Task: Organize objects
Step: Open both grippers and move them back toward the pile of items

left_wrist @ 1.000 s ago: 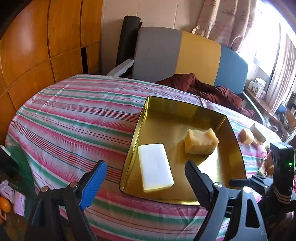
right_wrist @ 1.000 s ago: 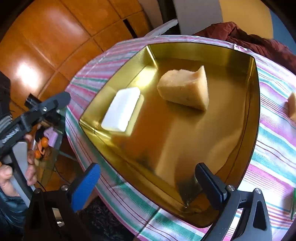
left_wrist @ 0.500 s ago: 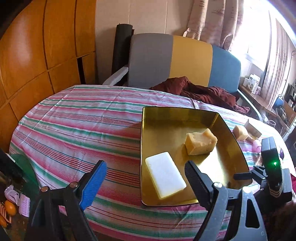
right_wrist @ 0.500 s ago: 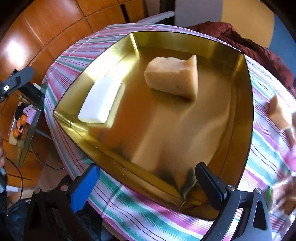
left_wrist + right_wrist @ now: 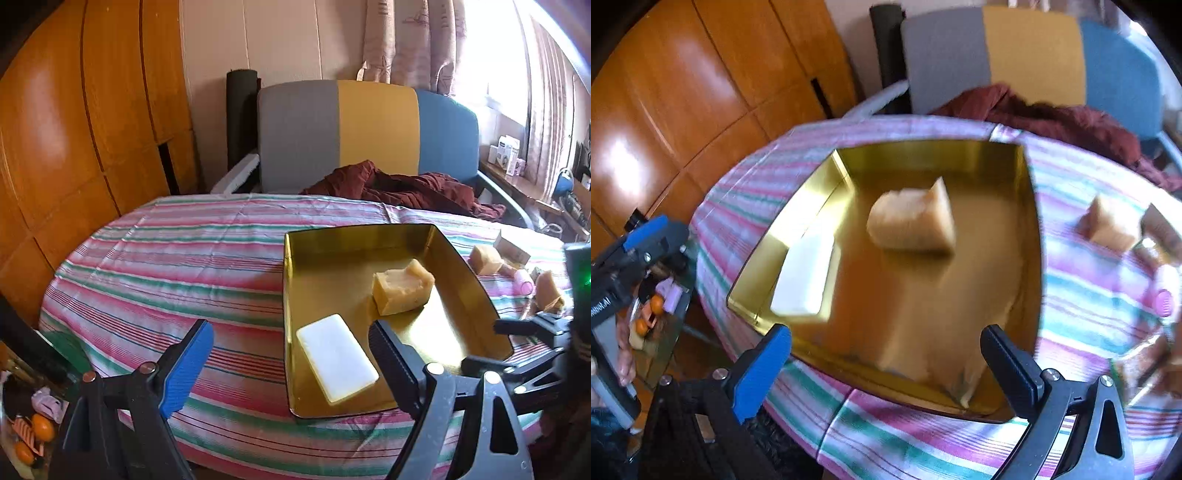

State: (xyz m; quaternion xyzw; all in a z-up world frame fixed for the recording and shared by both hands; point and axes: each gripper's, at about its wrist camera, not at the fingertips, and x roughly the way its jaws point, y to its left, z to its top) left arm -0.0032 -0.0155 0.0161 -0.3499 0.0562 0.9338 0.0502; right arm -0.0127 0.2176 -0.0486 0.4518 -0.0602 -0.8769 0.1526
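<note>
At the right edge of the left wrist frame, loose yellow chunks [image 5: 484,254] lie on the striped cloth [image 5: 166,266] outside the gold tray [image 5: 291,280]. The right gripper [image 5: 886,365], spread and empty, is nearer; the left gripper [image 5: 291,354] gapes too.

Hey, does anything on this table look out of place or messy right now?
Only mildly: two yellow chunks and a pink item lie loose on the tablecloth, outside the gold tray holding the white bar and another chunk. Nothing looks spilled or damaged.
</note>
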